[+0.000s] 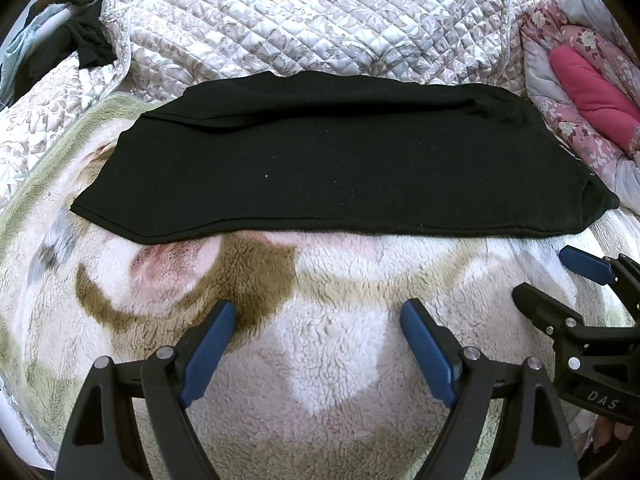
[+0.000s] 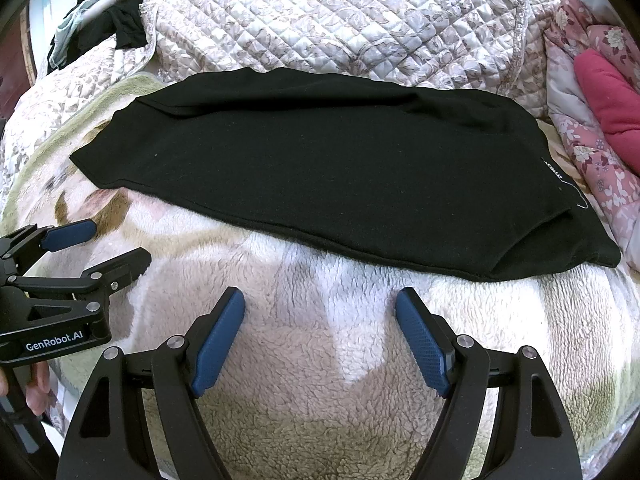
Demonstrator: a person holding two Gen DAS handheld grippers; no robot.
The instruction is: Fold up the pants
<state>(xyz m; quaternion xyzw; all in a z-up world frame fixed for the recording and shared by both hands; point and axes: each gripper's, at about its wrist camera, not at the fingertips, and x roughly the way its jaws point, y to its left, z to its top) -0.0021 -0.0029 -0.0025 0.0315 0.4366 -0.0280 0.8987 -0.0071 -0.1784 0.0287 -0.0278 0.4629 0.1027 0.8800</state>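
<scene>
Blue-padded jaws of both the left gripper (image 1: 318, 312) and right gripper (image 2: 320, 300) are spread wide and empty, hovering over the fleece blanket (image 1: 328, 344), probably readying a grab. Just beyond, black pants (image 1: 332, 160) lie flat, legs stacked lengthwise.

Under everything you have a fleece blanket (image 1: 328, 360) — white pile with brown, pink and green patches, green along its left edge. Behind it lies a quilted floral bedspread (image 1: 280, 20) in pale grey and mauve, stitched in diamonds. To your right sits a pink flowered quilt (image 2: 600, 160) with a plain magenta cloth (image 2: 612, 96) lying on it. At far left, dark garments (image 1: 86, 46) and a pale blue one hang over a white bar — details there are blurred.
</scene>
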